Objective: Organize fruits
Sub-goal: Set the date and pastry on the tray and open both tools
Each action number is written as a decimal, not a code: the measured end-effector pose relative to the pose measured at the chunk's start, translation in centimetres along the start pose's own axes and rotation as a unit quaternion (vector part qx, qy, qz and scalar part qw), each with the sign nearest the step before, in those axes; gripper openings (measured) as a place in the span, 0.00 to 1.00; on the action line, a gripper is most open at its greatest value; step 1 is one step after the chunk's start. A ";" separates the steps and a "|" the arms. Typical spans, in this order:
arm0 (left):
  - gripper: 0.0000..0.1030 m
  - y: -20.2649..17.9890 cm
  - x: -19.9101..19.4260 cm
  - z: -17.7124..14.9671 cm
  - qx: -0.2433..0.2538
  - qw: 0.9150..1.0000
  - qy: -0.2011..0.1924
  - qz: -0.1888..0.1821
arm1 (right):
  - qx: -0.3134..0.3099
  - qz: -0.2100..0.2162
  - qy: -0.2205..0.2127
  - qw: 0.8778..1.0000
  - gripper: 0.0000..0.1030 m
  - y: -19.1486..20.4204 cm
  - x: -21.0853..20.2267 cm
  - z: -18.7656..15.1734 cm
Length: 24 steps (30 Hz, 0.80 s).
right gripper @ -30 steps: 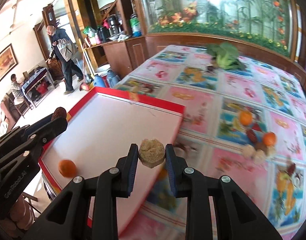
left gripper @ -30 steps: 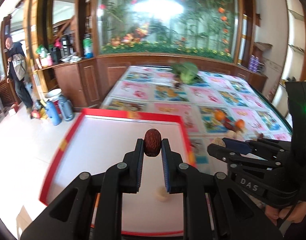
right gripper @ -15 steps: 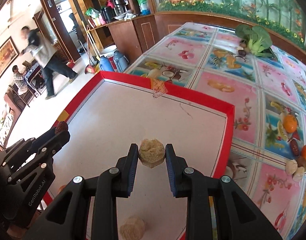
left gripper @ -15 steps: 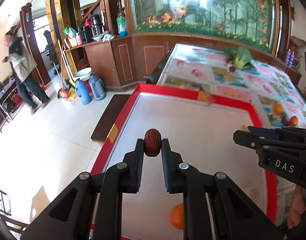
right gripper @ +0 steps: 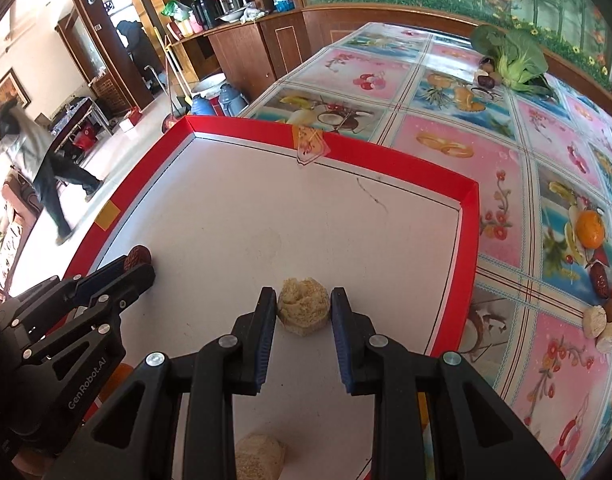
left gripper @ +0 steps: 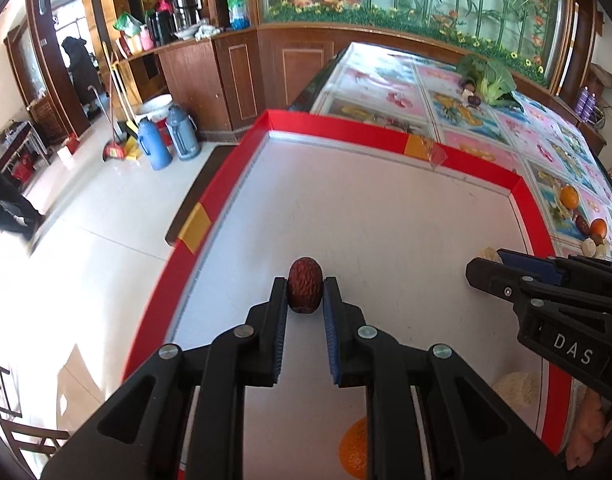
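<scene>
My left gripper (left gripper: pixel 305 286) is shut on a wrinkled dark red date (left gripper: pixel 304 290), held over the left part of a white tray with a red rim (left gripper: pixel 386 136). The right gripper (right gripper: pixel 303 304) is shut on a pale, rough, beige fruit (right gripper: pixel 303 310) above the tray (right gripper: pixel 468 240) near its right side. In the tray lie an orange (left gripper: pixel 354 450) and another beige fruit (right gripper: pixel 259 456), both under the grippers. From the right wrist view the left gripper (right gripper: pixel 139 262) shows at the left with the date (right gripper: pixel 137 257) at its tip.
On the flowered tablecloth (right gripper: pixel 446 136) right of the tray sits a heap of oranges (right gripper: pixel 590 229), dates and beige fruits. A leafy green vegetable (right gripper: pixel 510 54) lies at the far end. A person (right gripper: pixel 29 168) walks on the floor at the left, near thermos flasks (left gripper: pixel 157 146).
Both grippers came down and leftward over the tray, now pointing more steeply at its white floor. Each still holds its fruit. The person on the floor has walked on.
</scene>
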<state>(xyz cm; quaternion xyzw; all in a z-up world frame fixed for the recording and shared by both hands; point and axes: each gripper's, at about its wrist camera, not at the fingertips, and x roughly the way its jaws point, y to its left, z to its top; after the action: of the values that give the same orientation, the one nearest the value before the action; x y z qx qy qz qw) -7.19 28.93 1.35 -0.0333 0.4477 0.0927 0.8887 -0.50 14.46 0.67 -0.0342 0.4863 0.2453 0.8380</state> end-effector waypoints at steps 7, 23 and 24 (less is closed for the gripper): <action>0.21 -0.4 -0.1 0.0 0.003 1.000 0.006 0.012 | 0.002 0.011 -0.006 1.000 0.35 -0.6 -1.1 -0.2; 0.87 -4.6 -8.7 -1.1 0.037 0.993 -0.108 0.031 | 0.024 -0.021 -0.171 0.985 0.55 -10.2 -14.6 -7.0; 0.87 -5.3 -9.0 -1.4 0.046 0.993 -0.109 0.025 | 0.035 -0.033 -0.176 0.983 0.56 -11.5 -15.5 -7.8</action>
<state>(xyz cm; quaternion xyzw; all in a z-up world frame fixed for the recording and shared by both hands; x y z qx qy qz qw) -12.49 22.30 7.59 0.0292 0.3526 0.0977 0.9302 -7.90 -3.81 7.34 0.0226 0.3377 0.2030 0.9188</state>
